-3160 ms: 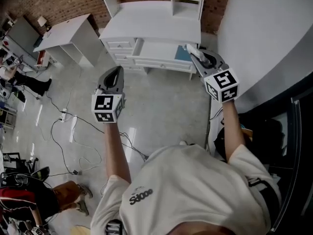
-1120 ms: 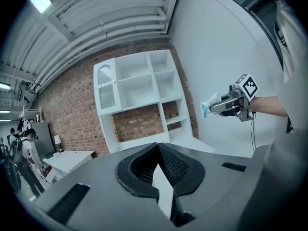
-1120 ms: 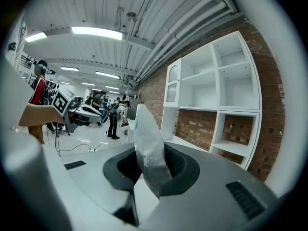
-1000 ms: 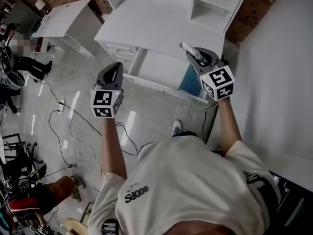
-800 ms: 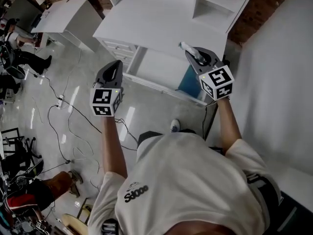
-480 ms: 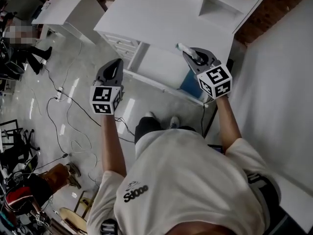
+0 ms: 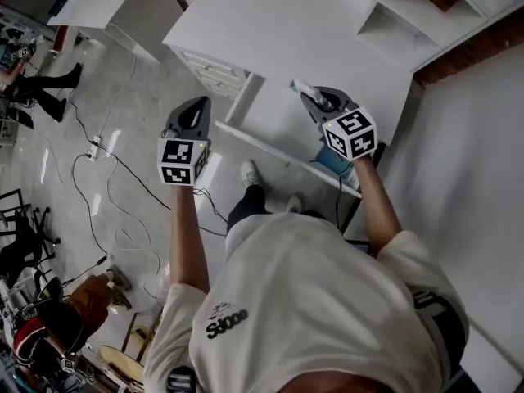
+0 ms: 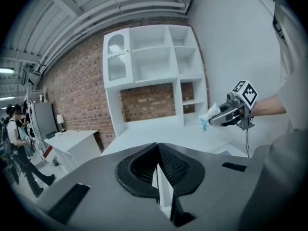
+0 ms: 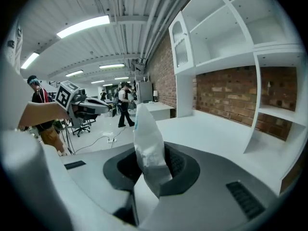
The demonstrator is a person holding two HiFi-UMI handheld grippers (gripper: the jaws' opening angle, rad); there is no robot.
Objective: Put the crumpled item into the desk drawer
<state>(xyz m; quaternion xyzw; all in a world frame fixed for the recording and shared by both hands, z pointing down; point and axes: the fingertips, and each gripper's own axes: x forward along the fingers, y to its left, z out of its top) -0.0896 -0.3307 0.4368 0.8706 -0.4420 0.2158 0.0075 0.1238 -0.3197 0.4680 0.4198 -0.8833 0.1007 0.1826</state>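
- Left tongs (image 8: 159, 170): jaws pressed together with nothing between them, aimed at the white surface (image 7: 286, 23) ahead.
- Drawer stack (image 7: 214, 70): ahead of the left tongs, under the surface edge. All fronts look shut.
- Right tongs (image 9: 151, 172): clamped on the crumpled item (image 9: 148, 138), which projects past their tips.
- Step in hand: the carry toward the drawers. The next move probably calls for the free left tongs to pull one open.

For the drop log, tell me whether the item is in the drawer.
Out: the right gripper is shut on the item, in the air at the desk.
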